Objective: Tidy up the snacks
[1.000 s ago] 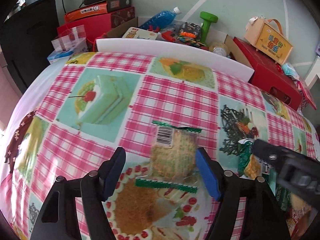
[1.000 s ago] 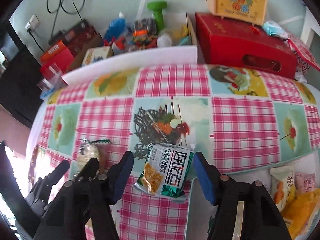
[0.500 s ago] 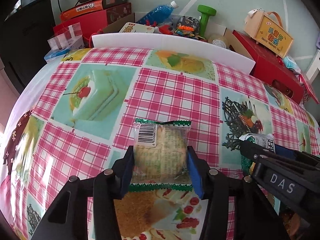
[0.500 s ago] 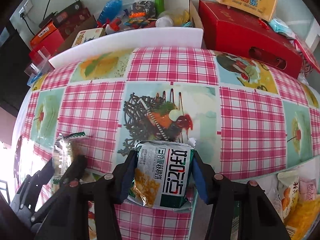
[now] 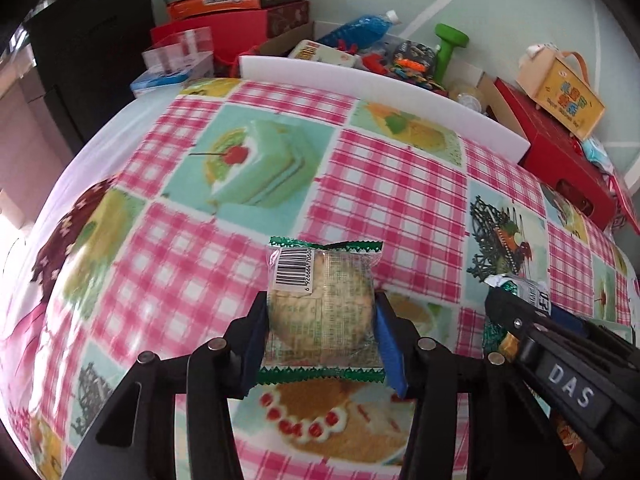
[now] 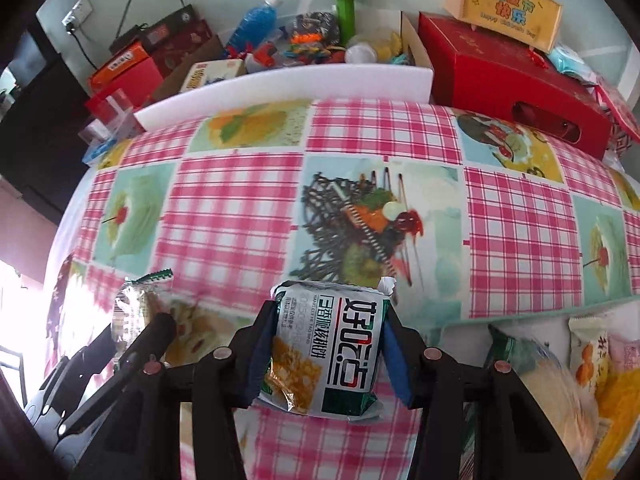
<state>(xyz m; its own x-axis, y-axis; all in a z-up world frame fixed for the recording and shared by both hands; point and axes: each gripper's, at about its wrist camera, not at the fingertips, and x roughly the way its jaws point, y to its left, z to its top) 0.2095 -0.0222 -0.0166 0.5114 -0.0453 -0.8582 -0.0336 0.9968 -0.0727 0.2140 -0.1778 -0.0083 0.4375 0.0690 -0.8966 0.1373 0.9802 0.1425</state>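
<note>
biscuit pack [image 5: 322,307] clamped between jaws, cracker packet [image 6: 329,350] likewise

snack pile [image 6: 580,364]: cut off right | tablecloth [image 5: 140,280]: blurred near edge

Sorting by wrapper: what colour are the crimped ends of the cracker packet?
Green, on the cracker packet; clearest in the left wrist view.

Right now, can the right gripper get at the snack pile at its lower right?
Probably not yet: the right gripper is shut on the green-and-white snack packet. The snack pile lies unobstructed beside it.
</note>
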